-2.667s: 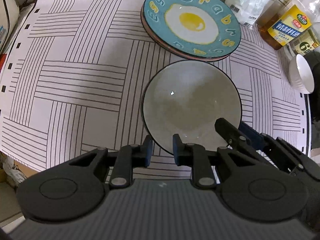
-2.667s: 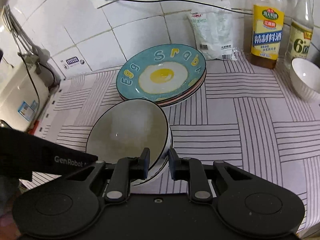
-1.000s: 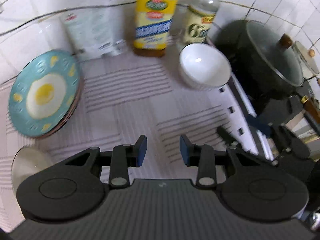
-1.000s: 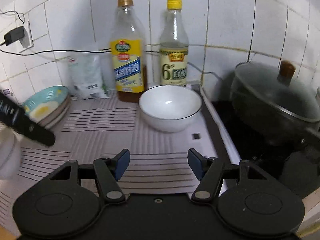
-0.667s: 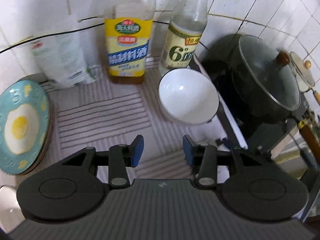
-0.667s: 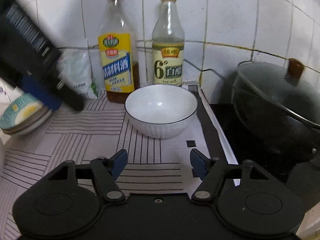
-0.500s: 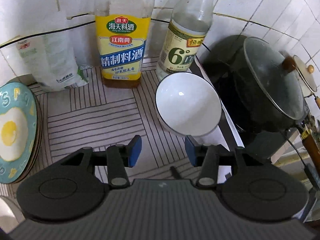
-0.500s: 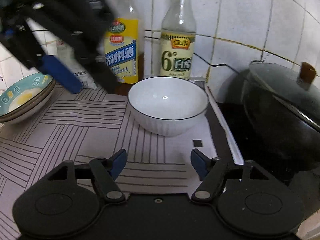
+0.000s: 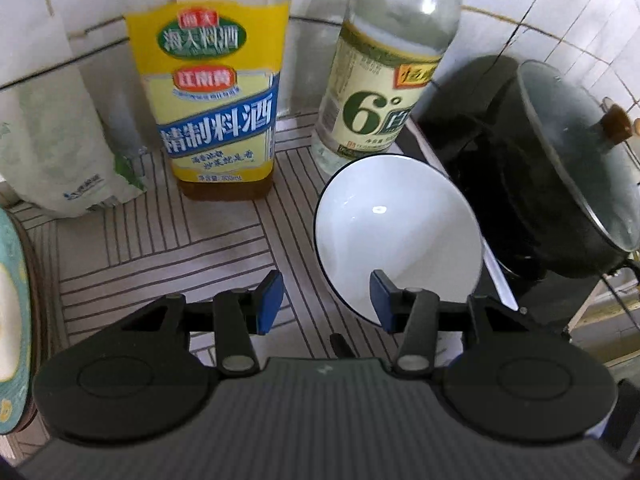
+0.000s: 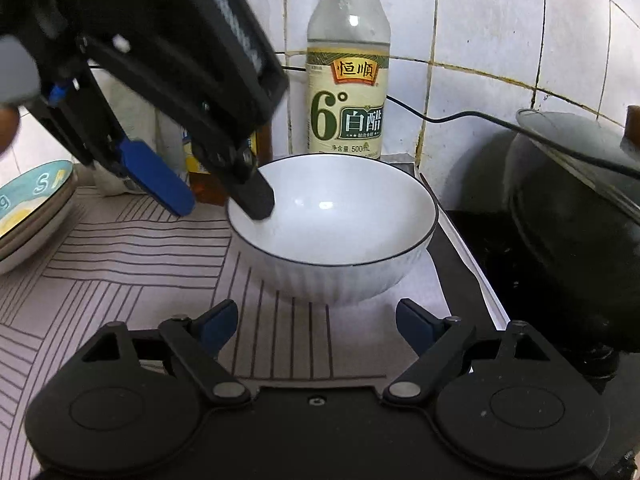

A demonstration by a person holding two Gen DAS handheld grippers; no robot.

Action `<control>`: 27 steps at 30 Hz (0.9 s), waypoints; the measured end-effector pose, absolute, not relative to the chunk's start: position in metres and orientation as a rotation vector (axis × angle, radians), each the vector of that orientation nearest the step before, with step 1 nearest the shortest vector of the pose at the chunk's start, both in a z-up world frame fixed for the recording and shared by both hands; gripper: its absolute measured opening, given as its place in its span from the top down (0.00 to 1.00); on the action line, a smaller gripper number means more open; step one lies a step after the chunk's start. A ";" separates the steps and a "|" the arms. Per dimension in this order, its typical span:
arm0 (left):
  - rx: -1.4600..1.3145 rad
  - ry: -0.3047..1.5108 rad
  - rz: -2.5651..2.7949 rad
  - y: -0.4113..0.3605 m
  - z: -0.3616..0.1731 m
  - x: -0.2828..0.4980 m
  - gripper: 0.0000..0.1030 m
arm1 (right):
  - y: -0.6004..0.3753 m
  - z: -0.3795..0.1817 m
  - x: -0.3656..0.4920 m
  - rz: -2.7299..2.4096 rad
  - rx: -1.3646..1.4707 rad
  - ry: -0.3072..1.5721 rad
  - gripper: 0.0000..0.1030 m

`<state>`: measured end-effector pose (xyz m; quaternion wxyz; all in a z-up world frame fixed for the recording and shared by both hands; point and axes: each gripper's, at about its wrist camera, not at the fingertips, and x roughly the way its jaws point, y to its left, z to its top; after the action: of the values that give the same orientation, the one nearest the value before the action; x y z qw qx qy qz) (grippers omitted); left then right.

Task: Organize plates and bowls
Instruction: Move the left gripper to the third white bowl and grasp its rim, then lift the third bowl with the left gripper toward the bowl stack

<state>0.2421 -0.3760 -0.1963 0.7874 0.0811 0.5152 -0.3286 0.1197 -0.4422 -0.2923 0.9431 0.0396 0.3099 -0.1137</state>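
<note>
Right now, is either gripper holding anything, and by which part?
Nothing is held. The left gripper straddles the near-left rim of the white round ceramic bowl, jaws open. The right gripper is opening before it, empty.

Left gripper angled steeply down, fingers parted; right gripper fingers opening wide, empty.

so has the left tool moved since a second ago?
Yes. The left tool has come in toward the white bowl, straddling its rim near the vinegar bottle.

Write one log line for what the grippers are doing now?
left gripper: open, straddling white bowl rim | right gripper: opening, empty, before bowl
</note>
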 end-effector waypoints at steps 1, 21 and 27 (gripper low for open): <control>0.175 1.113 -0.711 -0.378 -0.200 0.244 0.55 | -0.444 -0.293 0.123 -0.226 0.090 0.638 0.13; 0.246 1.108 -0.754 -0.389 -0.214 0.258 0.89 | -0.454 -0.290 0.152 -0.258 0.134 0.667 0.13; 0.300 1.084 -0.767 -0.375 -0.207 0.245 0.89 | -0.445 -0.288 0.145 -0.259 0.178 0.651 0.13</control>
<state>0.2452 -0.3754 -0.2066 0.7771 0.1389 0.5012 -0.3545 0.1454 -0.4451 -0.2878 0.9354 0.0870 0.3185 -0.1265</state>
